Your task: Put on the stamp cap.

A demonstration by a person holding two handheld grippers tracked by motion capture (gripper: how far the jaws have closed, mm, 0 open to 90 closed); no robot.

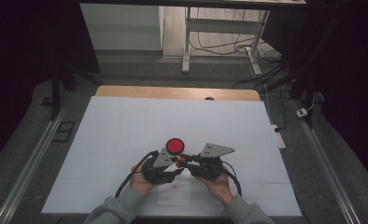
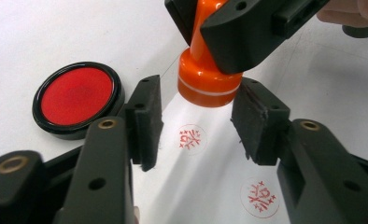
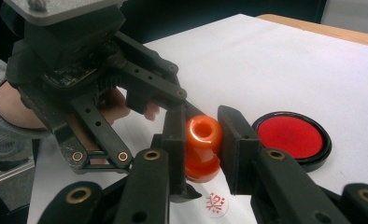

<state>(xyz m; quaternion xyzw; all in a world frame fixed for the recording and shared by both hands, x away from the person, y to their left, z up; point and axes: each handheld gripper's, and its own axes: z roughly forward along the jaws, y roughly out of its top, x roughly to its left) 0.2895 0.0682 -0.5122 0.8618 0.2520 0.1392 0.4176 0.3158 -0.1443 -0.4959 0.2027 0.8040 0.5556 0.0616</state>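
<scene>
I can make out two round red stamp marks on the white paper [image 2: 210, 186] under my jaws. One stamp mark [image 2: 192, 139] sits between my left gripper's [image 2: 196, 126] pads, the other stamp mark [image 2: 261, 198] lies nearer and to the right. Each is a ring around a character with small crosses beside it, but the character is too small and smeared for me to read. No other lettering is legible.
</scene>
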